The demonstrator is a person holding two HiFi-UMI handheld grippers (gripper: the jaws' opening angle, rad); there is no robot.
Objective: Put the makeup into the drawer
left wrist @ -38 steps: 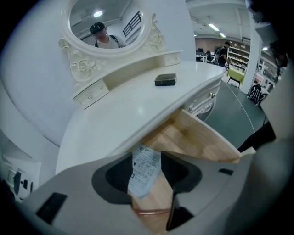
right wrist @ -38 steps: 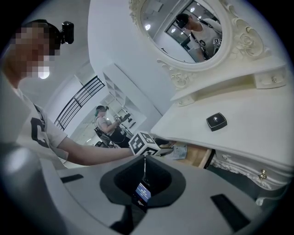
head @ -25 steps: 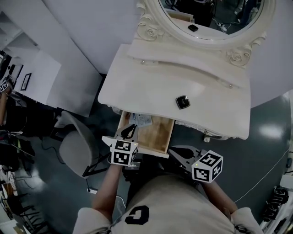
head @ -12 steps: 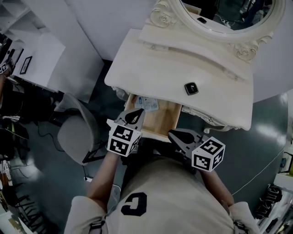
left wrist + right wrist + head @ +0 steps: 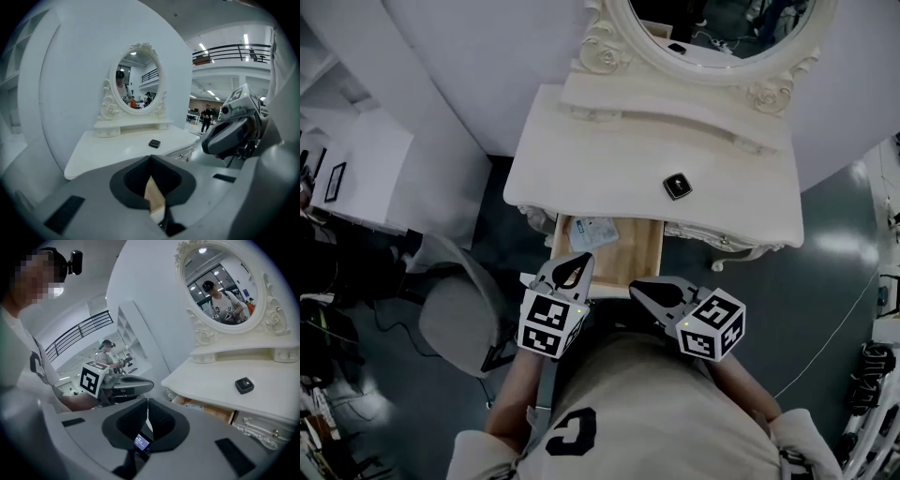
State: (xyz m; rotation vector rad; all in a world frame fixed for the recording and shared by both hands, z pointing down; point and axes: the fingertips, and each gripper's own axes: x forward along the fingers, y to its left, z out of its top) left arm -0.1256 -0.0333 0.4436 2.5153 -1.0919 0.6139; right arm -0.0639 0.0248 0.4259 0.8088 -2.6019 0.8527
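A small black makeup compact [image 5: 678, 186] lies on the cream dressing table [image 5: 600, 155], right of centre and in front of the oval mirror [image 5: 712, 37]. Under the tabletop the wooden drawer [image 5: 636, 255] stands pulled out, with a pale packet [image 5: 593, 228] at its back left. My left gripper [image 5: 581, 260] hovers over the drawer's near left corner, shut and holding nothing. My right gripper [image 5: 635, 285] hangs just before the drawer's front edge, also shut and holding nothing. The compact [image 5: 154, 143] shows beyond the shut left gripper [image 5: 151, 158], and the compact [image 5: 244, 385] lies right of the shut right gripper [image 5: 146, 402].
A grey chair [image 5: 459, 309] stands left of the person on the dark floor. White shelving [image 5: 356, 159] fills the far left. A curved white wall [image 5: 487, 66] backs the table. The table's carved front edge [image 5: 731, 242] runs right of the drawer.
My left gripper has lifted up from the drawer's near left corner. The right gripper has slid left toward the drawer front. The head view has shifted a little.
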